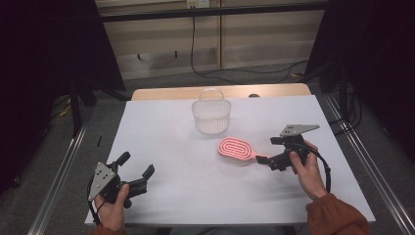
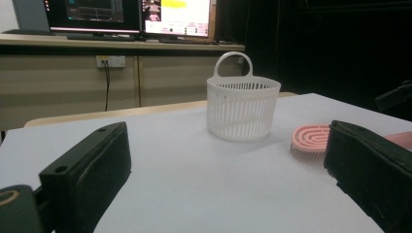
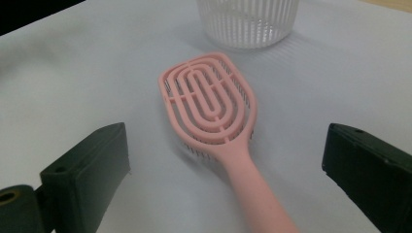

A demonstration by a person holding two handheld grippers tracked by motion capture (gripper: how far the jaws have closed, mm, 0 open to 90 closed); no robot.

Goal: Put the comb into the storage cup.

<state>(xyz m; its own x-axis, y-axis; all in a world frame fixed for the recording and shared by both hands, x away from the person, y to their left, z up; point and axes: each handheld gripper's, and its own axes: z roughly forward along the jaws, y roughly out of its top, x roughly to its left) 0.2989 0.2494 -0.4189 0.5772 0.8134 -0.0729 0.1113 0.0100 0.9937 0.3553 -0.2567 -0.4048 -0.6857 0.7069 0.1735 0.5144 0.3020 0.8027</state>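
Two hand-held grippers worked over a white surface (image 1: 171,161), each held from the near edge. The left hand-held gripper (image 1: 135,165) sat near the front left corner, gripped by a hand (image 1: 115,208) whose wrist was cut off by the picture's bottom edge; its jaws stood spread, pointing toward the far right and pinching nothing. The right hand-held gripper (image 1: 266,150) lay by the right edge, tipped on its side in a hand (image 1: 304,169) with a rust-coloured sleeve (image 1: 336,215); its jaws were also spread, straddling the handle of a pink hairbrush (image 3: 214,111) without touching it.

The pink hairbrush lay flat, bristles down, right of the surface's centre, its head toward the far left and its handle toward the right edge. In the right gripper view the handle's end ran out of frame at the bottom; in the left gripper view the right jaw hid much of the brush.

A white slatted basket (image 1: 211,113) stood upright near the middle of the far edge, just beyond the brush head and apart from it. Bare surface stretched across the whole left half and along the near edge between the two hands.
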